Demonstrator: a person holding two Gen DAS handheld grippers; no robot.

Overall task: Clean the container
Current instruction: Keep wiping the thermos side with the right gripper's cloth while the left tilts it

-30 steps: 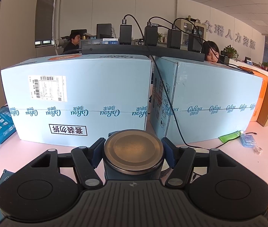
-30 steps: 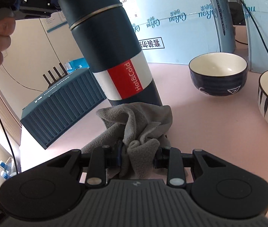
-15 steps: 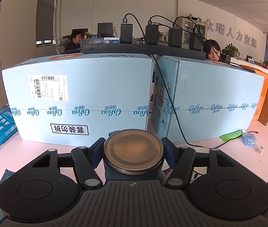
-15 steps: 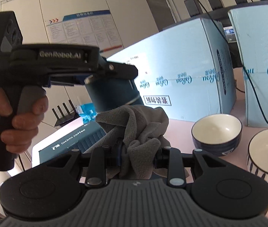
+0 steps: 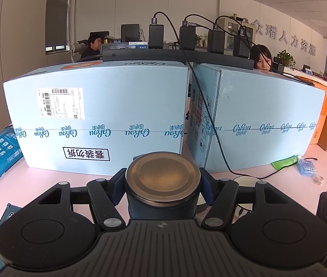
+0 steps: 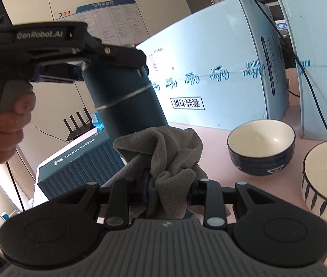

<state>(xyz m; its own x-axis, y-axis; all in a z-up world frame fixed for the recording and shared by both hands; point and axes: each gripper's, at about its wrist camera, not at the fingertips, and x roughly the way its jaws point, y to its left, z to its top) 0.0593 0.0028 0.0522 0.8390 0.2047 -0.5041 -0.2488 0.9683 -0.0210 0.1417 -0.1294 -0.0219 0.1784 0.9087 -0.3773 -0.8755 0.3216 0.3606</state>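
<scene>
Dark blue and tall, one flask (image 6: 126, 106) stands in the middle left of the right wrist picture, leaning a little. Its round gold-brown lid (image 5: 162, 177) fills the lower middle of the left wrist picture.

One left claw (image 5: 162, 184) is clenched on the top of the flask, with a finger on each side of the lid. In the right wrist picture this same claw reaches in level from the upper left. One hand (image 6: 2, 124) wraps around its handle at the left edge.

One right claw (image 6: 169, 190) is clenched on one grey cloth (image 6: 163, 157). The bunched cloth sits at the lower part of the flask, in the middle of the picture.

Two bowls stand on the pink worktop (image 6: 214, 159) at the right. One is dark blue (image 6: 261, 146). One is white with dark stripes (image 6: 326, 181), just beside it.

Two big light blue boxes stand behind, one on the left (image 5: 99, 115) and one on the right (image 5: 262, 117). One dark ribbed box (image 6: 80, 164) lies at the lower left of the flask.
</scene>
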